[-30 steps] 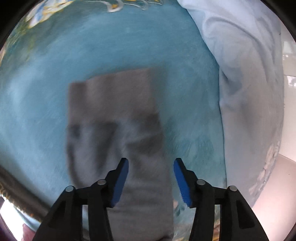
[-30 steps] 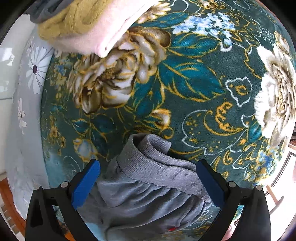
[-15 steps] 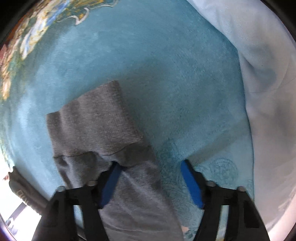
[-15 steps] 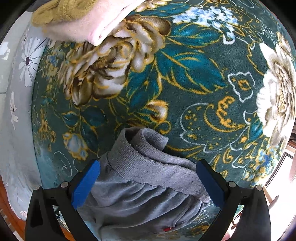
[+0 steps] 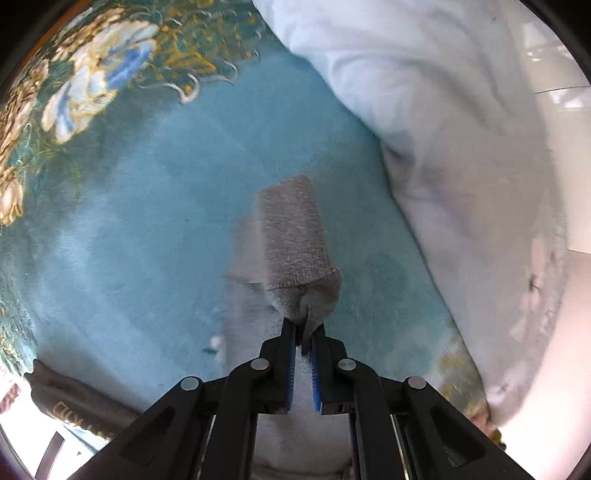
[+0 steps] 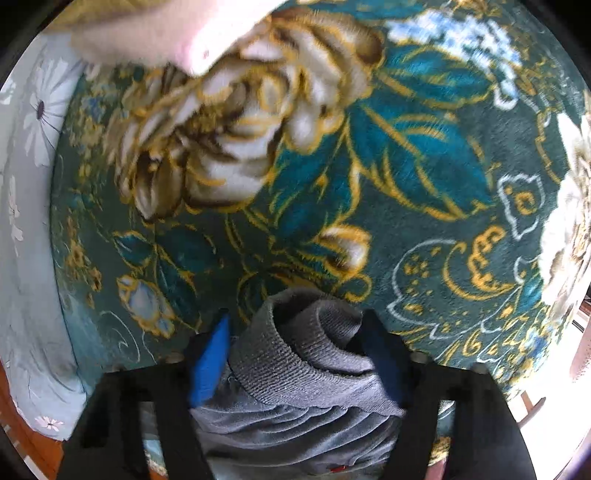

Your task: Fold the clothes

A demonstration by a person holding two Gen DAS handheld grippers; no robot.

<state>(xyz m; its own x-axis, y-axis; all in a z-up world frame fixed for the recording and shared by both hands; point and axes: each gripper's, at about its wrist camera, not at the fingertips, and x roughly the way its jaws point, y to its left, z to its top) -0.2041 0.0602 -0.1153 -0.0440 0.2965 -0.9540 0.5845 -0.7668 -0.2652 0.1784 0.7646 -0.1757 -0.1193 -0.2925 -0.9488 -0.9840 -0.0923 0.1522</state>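
A grey pair of sweatpants lies on the teal flowered blanket. In the left wrist view my left gripper [image 5: 303,334] is shut on a ribbed cuff [image 5: 291,236] of the grey sweatpants, which stands up ahead of the jaws. In the right wrist view my right gripper [image 6: 295,354] has its jaws closed in against the ribbed waistband [image 6: 295,354] of the grey sweatpants, which bunches between the blue pads [image 6: 210,362]. The gathered grey cloth [image 6: 295,432] fills the space behind the jaws.
A pale blue-white quilt [image 5: 443,129] lies along the right of the left wrist view. Folded pink and mustard clothes [image 6: 166,33] lie at the top left of the right wrist view. The blanket [image 6: 406,166] covers the bed; its edge and floor show at lower left.
Both grippers have closed: the left on the cuff, which now stands up in its jaws, the right on the waistband. Both views are blurred with motion.
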